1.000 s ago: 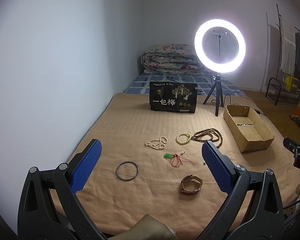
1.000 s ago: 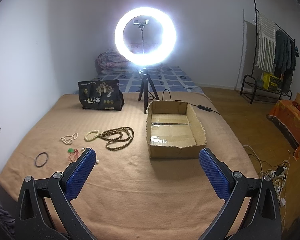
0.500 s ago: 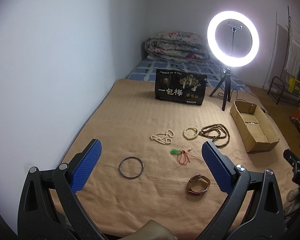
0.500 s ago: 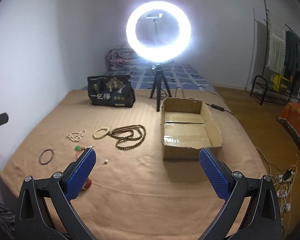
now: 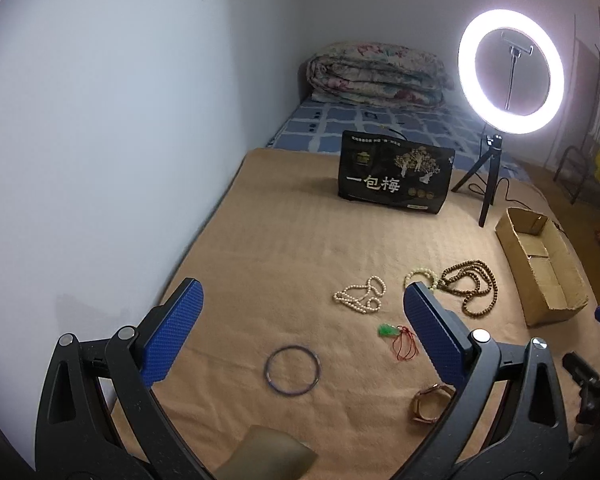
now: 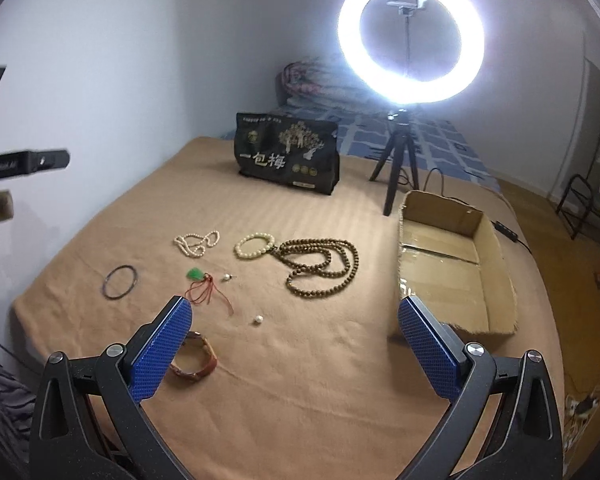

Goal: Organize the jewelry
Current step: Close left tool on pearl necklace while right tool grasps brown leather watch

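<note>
Both grippers — left gripper [image 5: 300, 316], right gripper [image 6: 294, 338] — hang spread and empty; every piece lies outside the empty cardboard box [image 6: 496, 240]: wooden bead necklace [image 6: 320, 266] nearest it, thin bangle [image 6: 119, 282] farthest — sorting looks unstarted.

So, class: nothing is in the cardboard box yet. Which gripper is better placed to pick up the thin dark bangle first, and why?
Probably the left gripper: the bangle lies between its open fingers. From the right gripper it sits far off to the left.
</note>
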The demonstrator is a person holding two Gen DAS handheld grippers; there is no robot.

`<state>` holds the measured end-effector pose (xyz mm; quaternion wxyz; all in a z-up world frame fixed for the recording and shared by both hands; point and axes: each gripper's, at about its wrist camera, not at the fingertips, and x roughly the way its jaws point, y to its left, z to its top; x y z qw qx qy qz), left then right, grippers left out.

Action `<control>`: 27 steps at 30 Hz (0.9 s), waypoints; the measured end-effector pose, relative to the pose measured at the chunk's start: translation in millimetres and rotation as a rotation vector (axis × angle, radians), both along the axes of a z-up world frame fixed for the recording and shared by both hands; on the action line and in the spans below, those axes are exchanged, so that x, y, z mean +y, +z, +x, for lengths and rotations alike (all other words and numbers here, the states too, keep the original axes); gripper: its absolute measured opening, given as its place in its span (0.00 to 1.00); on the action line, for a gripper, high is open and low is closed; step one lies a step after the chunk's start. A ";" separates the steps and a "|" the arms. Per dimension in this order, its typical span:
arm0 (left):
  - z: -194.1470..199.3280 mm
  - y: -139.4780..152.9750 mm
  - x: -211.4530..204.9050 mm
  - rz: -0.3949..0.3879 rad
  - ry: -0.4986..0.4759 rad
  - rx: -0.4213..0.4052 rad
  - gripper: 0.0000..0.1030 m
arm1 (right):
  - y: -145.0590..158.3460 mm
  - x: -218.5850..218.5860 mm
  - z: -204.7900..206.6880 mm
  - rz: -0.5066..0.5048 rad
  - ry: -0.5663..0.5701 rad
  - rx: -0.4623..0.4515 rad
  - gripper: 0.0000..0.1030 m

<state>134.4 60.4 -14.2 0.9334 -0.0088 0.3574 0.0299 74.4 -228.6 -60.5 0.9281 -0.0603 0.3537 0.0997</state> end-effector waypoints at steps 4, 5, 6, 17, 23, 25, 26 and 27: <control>17.9 -10.1 -2.8 -0.041 -0.015 0.050 0.99 | -13.5 6.2 13.1 -0.034 0.019 0.036 0.99; 21.6 -14.1 -4.0 -0.050 -0.026 0.060 0.99 | -18.2 7.3 15.1 -0.040 0.024 0.049 0.99; 25.4 -19.7 -5.0 -0.063 -0.043 0.069 0.99 | -24.3 7.8 16.3 -0.046 0.028 0.066 0.96; 73.9 -77.4 -7.3 -0.121 -0.086 0.228 0.80 | -71.3 41.1 24.9 0.012 0.147 0.231 0.86; 96.5 -107.3 -16.3 -0.128 -0.122 0.298 0.69 | -85.2 58.7 28.0 -0.011 0.190 0.271 0.86; 103.3 -116.5 -22.4 -0.127 -0.143 0.316 0.70 | -87.2 58.1 30.6 0.004 0.188 0.283 0.87; 108.3 -122.4 -25.9 -0.126 -0.150 0.329 0.70 | -88.3 58.3 31.6 0.012 0.188 0.289 0.87; 113.8 -127.8 -28.4 -0.126 -0.152 0.340 0.70 | -89.4 58.7 32.1 0.015 0.188 0.295 0.87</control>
